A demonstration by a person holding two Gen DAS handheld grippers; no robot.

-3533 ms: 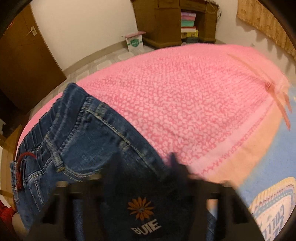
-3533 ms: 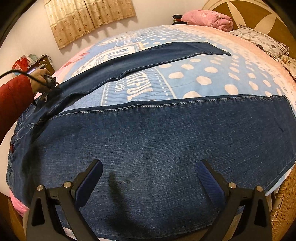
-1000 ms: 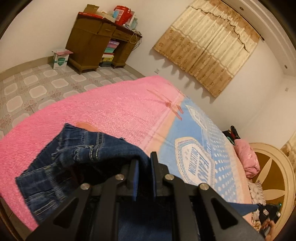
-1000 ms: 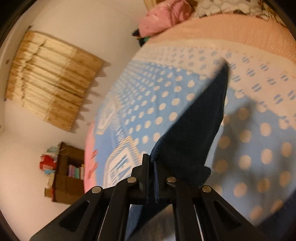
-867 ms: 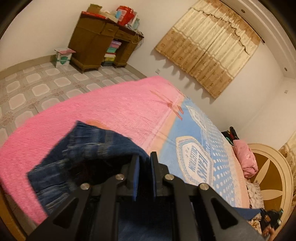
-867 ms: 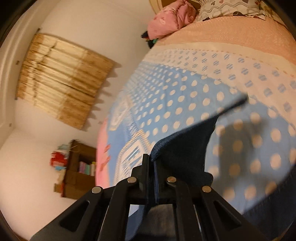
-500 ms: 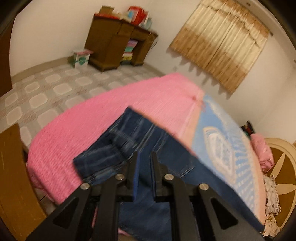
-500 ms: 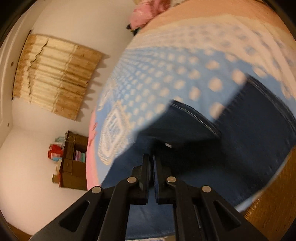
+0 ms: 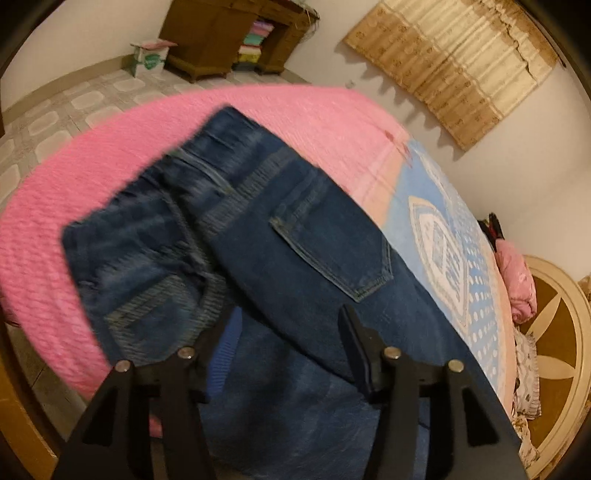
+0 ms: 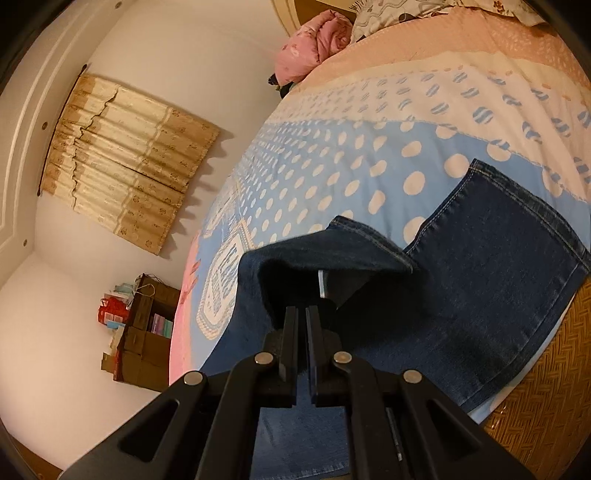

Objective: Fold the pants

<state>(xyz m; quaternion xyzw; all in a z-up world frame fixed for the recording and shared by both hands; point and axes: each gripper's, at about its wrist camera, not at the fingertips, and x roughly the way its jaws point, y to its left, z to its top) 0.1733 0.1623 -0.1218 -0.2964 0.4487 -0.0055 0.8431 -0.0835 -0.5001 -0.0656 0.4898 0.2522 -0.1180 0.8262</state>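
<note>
Dark blue pants (image 9: pixel 314 254) spread across the bed (image 9: pixel 66 206), waistband end over the pink blanket at the near left, one half apparently laid over the other with a back pocket facing up, though blur hides the detail. Left hand-held gripper (image 9: pixel 288 332) hovering just above the denim near the seat, fingers spread apart and holding nothing. In the right wrist view, right hand-held gripper (image 10: pixel 301 325) pressed together on a raised fold of the pants (image 10: pixel 480 280) at the leg end, hem edges lying on the blue dotted sheet (image 10: pixel 332 177) beside the bed's near right edge. Beige curtain (image 10: pixel 122 158) on the far wall; wooden cabinet (image 9: pixel 229 33) on the far floor.
</note>
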